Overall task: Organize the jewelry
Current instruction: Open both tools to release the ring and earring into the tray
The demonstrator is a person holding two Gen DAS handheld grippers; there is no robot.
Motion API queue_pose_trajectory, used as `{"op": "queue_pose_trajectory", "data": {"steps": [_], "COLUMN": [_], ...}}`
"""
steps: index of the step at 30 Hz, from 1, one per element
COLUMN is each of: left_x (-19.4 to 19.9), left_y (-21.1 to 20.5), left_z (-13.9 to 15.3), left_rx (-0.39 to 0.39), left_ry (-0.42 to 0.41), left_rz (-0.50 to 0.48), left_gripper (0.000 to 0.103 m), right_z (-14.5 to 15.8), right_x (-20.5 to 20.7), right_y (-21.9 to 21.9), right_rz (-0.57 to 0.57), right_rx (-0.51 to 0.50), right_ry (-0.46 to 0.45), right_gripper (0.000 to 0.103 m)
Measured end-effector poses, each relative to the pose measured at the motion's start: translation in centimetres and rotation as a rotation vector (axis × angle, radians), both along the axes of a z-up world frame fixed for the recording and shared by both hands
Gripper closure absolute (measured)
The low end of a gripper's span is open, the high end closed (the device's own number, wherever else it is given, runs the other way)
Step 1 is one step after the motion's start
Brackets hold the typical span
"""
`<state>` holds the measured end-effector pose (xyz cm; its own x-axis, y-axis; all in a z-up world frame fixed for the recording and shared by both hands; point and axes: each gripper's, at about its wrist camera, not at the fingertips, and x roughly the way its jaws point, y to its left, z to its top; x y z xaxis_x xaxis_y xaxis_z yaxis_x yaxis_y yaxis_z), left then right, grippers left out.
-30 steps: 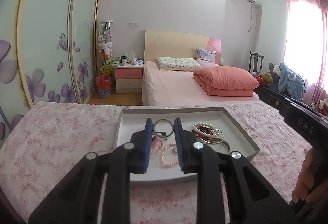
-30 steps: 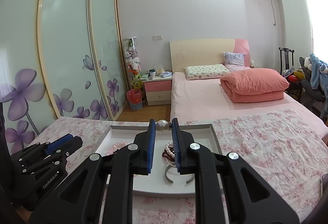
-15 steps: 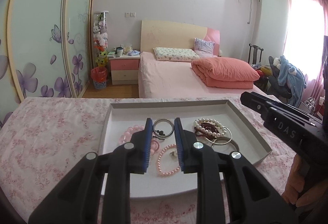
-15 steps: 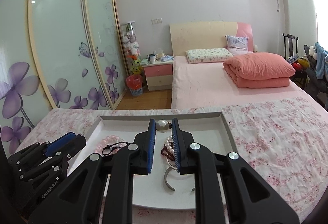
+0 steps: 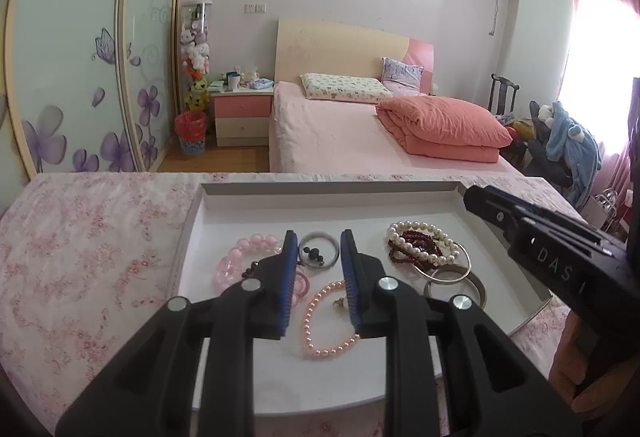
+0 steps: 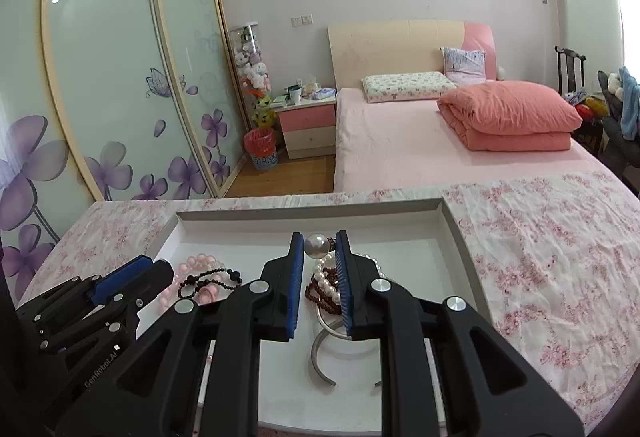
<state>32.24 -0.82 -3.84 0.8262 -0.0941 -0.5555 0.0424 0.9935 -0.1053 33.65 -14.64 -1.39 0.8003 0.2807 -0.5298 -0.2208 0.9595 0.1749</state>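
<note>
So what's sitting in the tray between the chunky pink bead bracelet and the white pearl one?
A grey bangle with black beads inside its ring lies between the pink bead bracelet and the pearl bracelet, clearest in the left wrist view.

glossy pearl beads (image 5: 420,242), shiny metal bangles (image 5: 454,279), matt white tray (image 5: 248,209), floral cloth (image 5: 88,237)

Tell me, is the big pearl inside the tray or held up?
Held up: the right claw pinches the big pearl at its fingertips, above the tray.
</note>
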Motion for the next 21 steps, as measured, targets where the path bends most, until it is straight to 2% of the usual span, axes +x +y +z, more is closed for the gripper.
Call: {"op": "queue_pose_trajectory", "data": {"steps": [2,3,4,21], "left_x": [0.1,0.1,0.1,-0.1], "left_y": [0.3,0.4,0.6,3.1], "left_z": [-0.1,-0.1,-0.1,0.0], "left_rx": [-0.004,-0.007,-0.011,-0.036], "left_ry": [0.000,0.001,0.004,0.027], "left_rz": [0.008,0.012,0.016,0.094], "left_gripper": [0.069,0.068,0.068,0.061], "right_z": [-0.2,-0.3,-0.3,-0.4], "right_x": [0.2,0.2,0.1,0.0], "right_y": [-0.1,-0.3,-0.5,-1.4], "right_rz": [0.000,-0.003,-0.011,-0.038], "right_rx": [0.005,0.008,0.015,0.025], "right_ry": [0.012,0.015,0.017,0.022], "right_gripper": [0.077,0.066,0.060,0.060]}}
